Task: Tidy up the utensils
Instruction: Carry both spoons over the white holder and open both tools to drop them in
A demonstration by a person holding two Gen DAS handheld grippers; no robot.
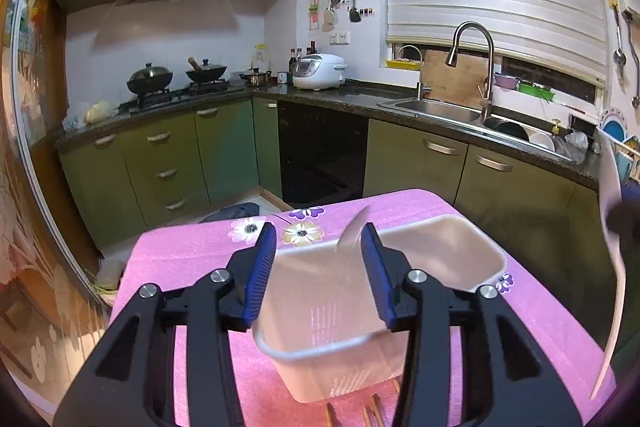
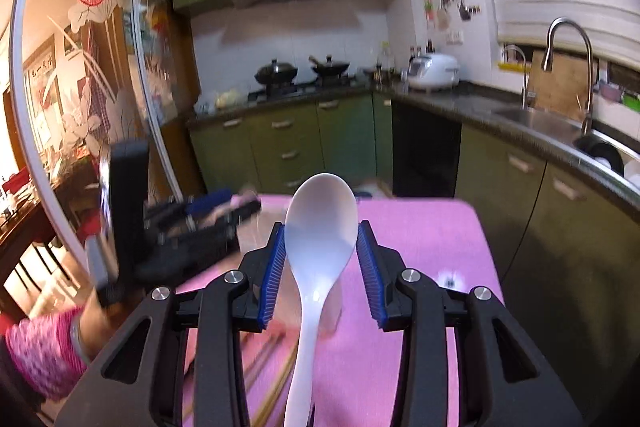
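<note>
Spoon lifted for the basket, one utensil already dropping in.

White plastic spoon (image 2: pixel 320 247) sits bowl-up between the right gripper (image 2: pixel 321 267) pads, which close on its neck; it hangs above the pink tablecloth (image 2: pixel 440 235), off the right side of the white slotted basket (image 1: pixel 380 291). Over that basket the left gripper (image 1: pixel 318 267) stands with jaws parted and empty, a blurred pale utensil (image 1: pixel 354 229) just beyond them at the basket's far wall, seemingly released. Chopsticks (image 1: pixel 374 413) lie on the cloth at the basket's near side. Next move, by my reading: carry the spoon over the basket and lower it before letting go.
</note>
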